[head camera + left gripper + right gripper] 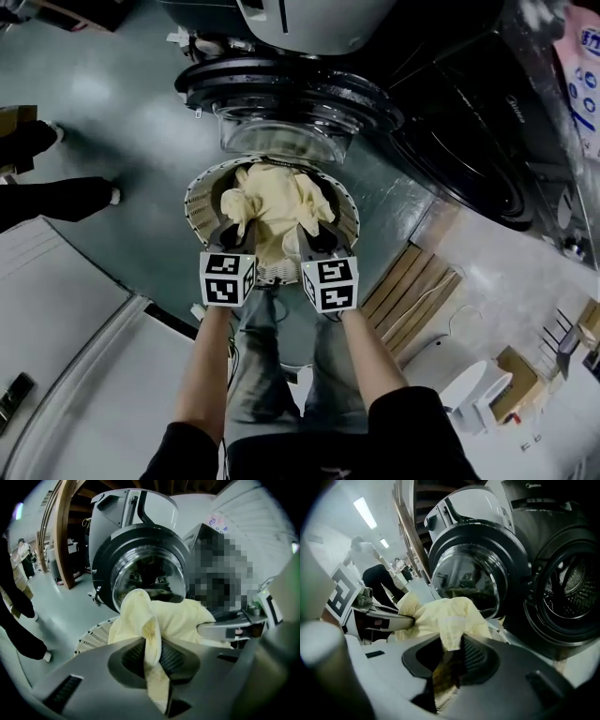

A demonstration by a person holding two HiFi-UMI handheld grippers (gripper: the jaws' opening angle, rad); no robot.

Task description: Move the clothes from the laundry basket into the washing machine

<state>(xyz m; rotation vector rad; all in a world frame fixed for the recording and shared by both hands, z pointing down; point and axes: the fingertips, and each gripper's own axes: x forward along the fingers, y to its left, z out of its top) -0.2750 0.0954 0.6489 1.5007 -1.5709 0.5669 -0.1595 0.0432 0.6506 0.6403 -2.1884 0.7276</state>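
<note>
A pale yellow garment (272, 202) hangs bunched over the round white laundry basket (200, 202) on the floor. My left gripper (234, 234) is shut on the garment's left side, a fold of the yellow cloth (152, 639) pinched between its jaws. My right gripper (317, 236) is shut on the garment's right side, the cloth (450, 630) caught between its jaws. Just beyond the basket the washing machine's round door (286, 98) stands swung open, its glass bowl (150, 576) facing me. The dark drum opening (569, 590) lies to the right.
A person's dark trouser legs and shoes (56, 192) stand at the left. A white counter (66, 319) runs along the lower left. Wooden slats (412, 286) lie on the floor at the right. My own legs (281, 366) are below the basket.
</note>
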